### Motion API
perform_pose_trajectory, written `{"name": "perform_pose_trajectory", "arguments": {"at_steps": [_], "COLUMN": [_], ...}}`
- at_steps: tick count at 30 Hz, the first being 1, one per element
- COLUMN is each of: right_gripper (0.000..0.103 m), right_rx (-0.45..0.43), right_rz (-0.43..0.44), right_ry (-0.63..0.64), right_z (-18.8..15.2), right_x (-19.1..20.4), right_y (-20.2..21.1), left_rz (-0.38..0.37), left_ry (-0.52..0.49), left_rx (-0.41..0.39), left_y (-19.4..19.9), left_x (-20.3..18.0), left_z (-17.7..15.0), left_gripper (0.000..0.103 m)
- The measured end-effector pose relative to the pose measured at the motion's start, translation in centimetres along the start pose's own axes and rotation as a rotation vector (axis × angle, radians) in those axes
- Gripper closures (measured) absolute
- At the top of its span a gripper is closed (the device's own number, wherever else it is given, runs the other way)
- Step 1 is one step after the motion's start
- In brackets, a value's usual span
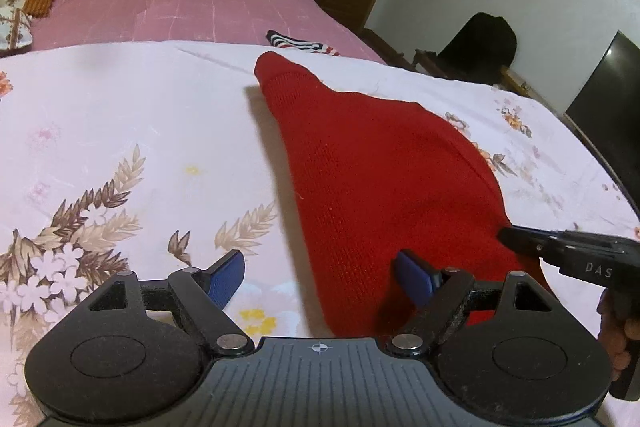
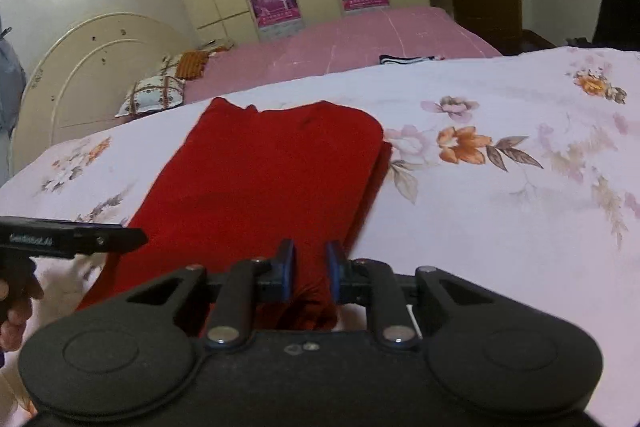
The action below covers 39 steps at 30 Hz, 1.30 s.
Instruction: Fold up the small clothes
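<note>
A red knitted garment point(image 1: 380, 167) point(image 2: 272, 167) lies folded lengthwise on a white floral sheet point(image 1: 140, 115) point(image 2: 480, 207). My left gripper point(image 1: 320, 259) is open wide at the garment's near left edge, its right blue pad over the knit and its left pad over bare sheet, gripping nothing. My right gripper point(image 2: 312, 259) is shut on a bunched fold of the garment's near edge. In the left wrist view the right gripper point(image 1: 508, 233) shows from the side at the cloth's right edge. The left gripper point(image 2: 136, 237) shows at the far left of the right wrist view.
A pink bedspread point(image 1: 200, 11) lies beyond the sheet, with a striped cloth point(image 1: 296, 43) point(image 2: 404, 59) on it. Pillows point(image 2: 156, 95) rest by a cream headboard point(image 2: 92, 67). A dark chair point(image 1: 480, 39) and a black screen point(image 1: 608, 99) stand to the right.
</note>
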State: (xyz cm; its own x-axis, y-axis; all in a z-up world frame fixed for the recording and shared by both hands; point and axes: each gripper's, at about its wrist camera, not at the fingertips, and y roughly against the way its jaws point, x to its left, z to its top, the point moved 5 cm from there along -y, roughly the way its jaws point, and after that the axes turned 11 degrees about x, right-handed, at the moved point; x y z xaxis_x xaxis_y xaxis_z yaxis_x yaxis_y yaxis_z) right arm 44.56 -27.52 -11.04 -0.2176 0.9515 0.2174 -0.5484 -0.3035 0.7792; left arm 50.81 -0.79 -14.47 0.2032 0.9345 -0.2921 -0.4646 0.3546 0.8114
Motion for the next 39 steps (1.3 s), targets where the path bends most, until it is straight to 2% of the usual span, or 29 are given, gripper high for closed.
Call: {"name": "perform_pose_trajectory", "arguments": {"at_steps": [3,9,15,17,19,21,25,28,31,33,35,36,37,39], "right_gripper": [0.086,0.080,0.078,0.077,0.076,0.077,0.079,0.079,0.080,0.083,0.080,0.080,0.077,0.061], "right_rx": [0.004,0.009,0.015,0.023,-0.012,-0.075,-0.175,-0.153,-0.107,-0.027,-0.009,-0.007,-0.017,-0.043], "right_rz": [-0.027,-0.005,-0.035,-0.031,-0.019,-0.010,0.008,0.002,-0.009,-0.092,-0.157,-0.144,-0.112,-0.065], "right_ry": [0.028,-0.036,-0.001,-0.007,-0.008,-0.019,-0.079,-0.064,-0.038,-0.014,-0.016,-0.042,-0.074,-0.118], "right_z": [0.0,-0.8,-0.6,-0.3,0.3,1.1,3.5,5.3,6.1,5.7,5.6,5.7,5.7,5.5], "right_x": [0.4,-0.3,0.4,0.4,0.5,0.2,-1.0,-1.3,-1.4,-1.5,-2.0,-2.3,-2.6,-3.2], "right_y": [-0.5,-0.3,-0.1,0.0,1.1,2.3,2.5,0.2,-2.2,-4.1,-4.6,-4.3,-3.6,-2.0], "left_rz": [0.017,0.032,0.051,0.061,0.081,0.068,0.082,0.065,0.055,0.098,0.146,0.147,0.132,0.048], "left_ry": [-0.004,-0.002,-0.018,-0.029,-0.054,-0.047,-0.037,-0.003,-0.012,-0.048,-0.095,-0.095,-0.095,-0.081], "left_rx": [-0.002,-0.009,-0.007,-0.030,-0.085,-0.122,-0.122,-0.072,-0.011,-0.011,-0.020,-0.018,-0.013,0.013], "left_y": [-0.1,0.0,0.2,1.1,2.2,2.7,1.5,-0.7,-2.9,-3.5,-3.2,-2.8,-2.4,-1.5], "left_x": [-0.2,-0.2,-0.4,-0.6,-0.7,-0.3,0.5,1.5,1.8,1.6,1.1,1.1,1.1,1.4], "left_z": [0.0,-0.1,0.0,0.4,0.9,2.0,4.9,6.4,6.4,6.3,6.3,6.3,6.3,5.9], "left_gripper": [0.020,0.018,0.018,0.018,0.018,0.018,0.018,0.018,0.018,0.007,0.004,0.004,0.004,0.005]}}
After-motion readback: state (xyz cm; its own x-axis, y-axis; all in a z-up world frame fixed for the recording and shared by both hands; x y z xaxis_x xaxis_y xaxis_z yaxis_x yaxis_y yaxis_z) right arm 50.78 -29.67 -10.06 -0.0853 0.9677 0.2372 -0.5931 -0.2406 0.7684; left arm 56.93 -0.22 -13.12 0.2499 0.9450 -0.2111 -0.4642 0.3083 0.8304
